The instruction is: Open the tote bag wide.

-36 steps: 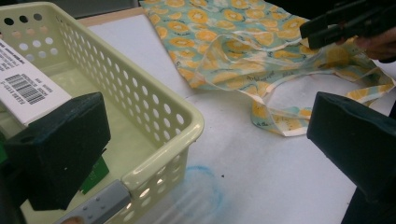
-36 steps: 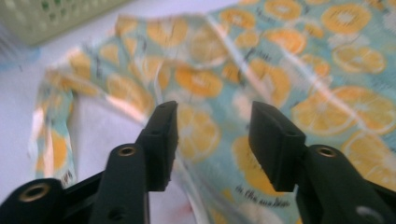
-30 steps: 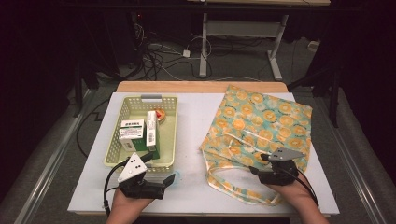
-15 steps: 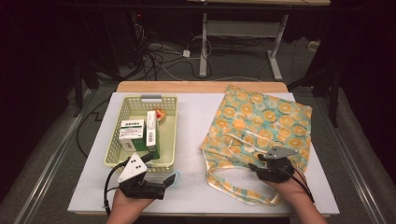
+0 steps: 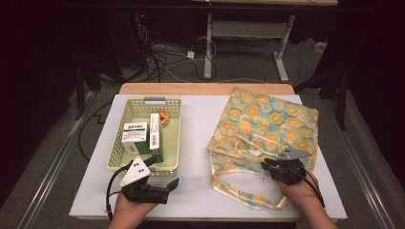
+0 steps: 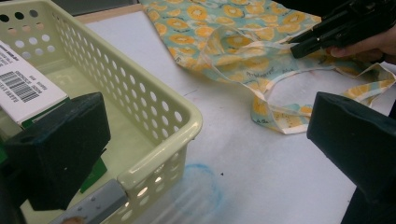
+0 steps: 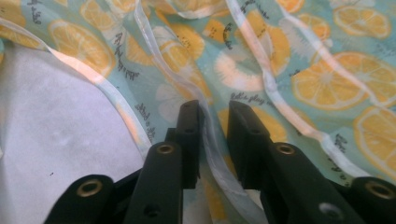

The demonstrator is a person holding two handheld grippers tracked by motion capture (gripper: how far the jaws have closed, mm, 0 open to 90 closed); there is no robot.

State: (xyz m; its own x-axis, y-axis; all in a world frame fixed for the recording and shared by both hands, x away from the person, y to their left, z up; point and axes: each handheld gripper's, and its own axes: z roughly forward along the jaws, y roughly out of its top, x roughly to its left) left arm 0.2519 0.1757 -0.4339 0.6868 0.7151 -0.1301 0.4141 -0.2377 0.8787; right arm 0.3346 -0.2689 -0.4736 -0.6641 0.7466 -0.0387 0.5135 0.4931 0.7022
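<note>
Much of the right gripper (image 5: 268,164) is covered in the high view by its grey plate and the hand behind it, so its jaws are read best from the right gripper view: they stand narrow, with a pale strap (image 7: 212,149) of the tote bag (image 5: 267,124) running up between them. A small gap shows on either side of the strap, so whether the pads already press on it cannot be told; the jaws have just been closing. The bag lies flat on the right half of the white table (image 5: 200,138), printed with orange slices on a teal ground, its handles looped toward the person. The left gripper (image 5: 174,183) rests on the table just in front of the basket (image 5: 174,136), jaws spread wide with nothing between them. The cream basket holds white and green boxes (image 5: 136,136) whose printing is too small to read, and a small red-orange thing (image 5: 164,117) half hidden behind them. A faint blue smear (image 6: 203,186) marks the table beside the basket's corner. Behind the table the room is dark, with cables on the floor and the legs of another desk.
</note>
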